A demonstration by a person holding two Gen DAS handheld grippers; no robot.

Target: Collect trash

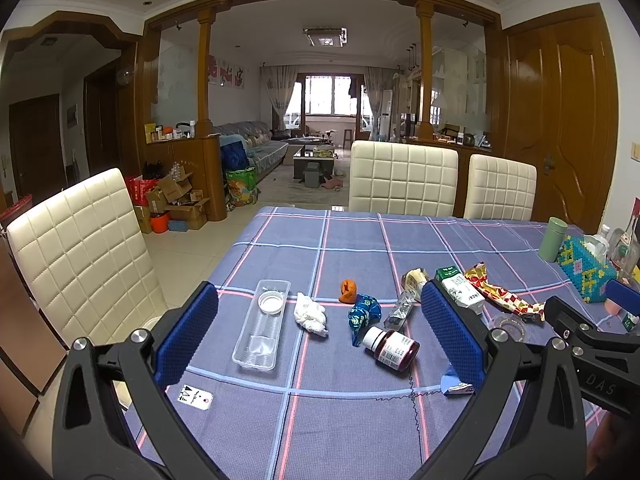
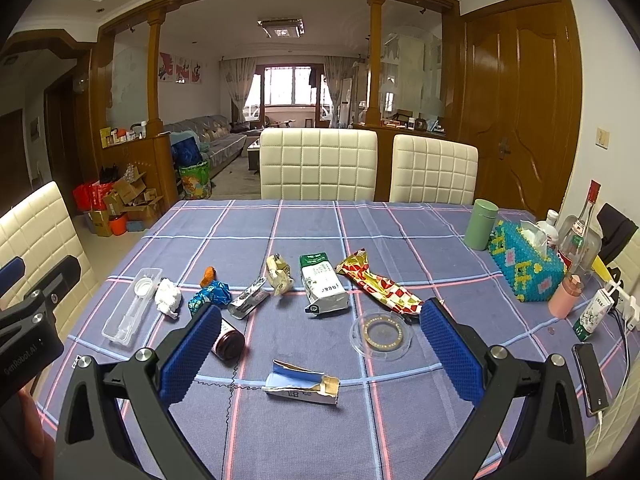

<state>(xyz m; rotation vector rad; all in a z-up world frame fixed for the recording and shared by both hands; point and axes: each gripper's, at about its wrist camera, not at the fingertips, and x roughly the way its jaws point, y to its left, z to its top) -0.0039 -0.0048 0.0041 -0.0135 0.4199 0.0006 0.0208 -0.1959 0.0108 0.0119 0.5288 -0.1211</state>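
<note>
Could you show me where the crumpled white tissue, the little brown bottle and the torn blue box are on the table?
Crumpled white tissue [image 1: 310, 315], left wrist view, middle of the wad.
Brown bottle [image 1: 394, 349], left wrist view, on its label.
Torn blue box [image 2: 298, 383], right wrist view, on its blue top face.

A table [image 2: 312, 228] is covered by a blue plaid cloth; scattered on it are a clear tray [image 2: 130, 306], crumpled tissue [image 2: 168, 299], brown bottle [image 2: 228, 342], milk carton [image 2: 323, 286], snack wrapper [image 2: 378, 284] and torn box [image 2: 302, 388].
</note>
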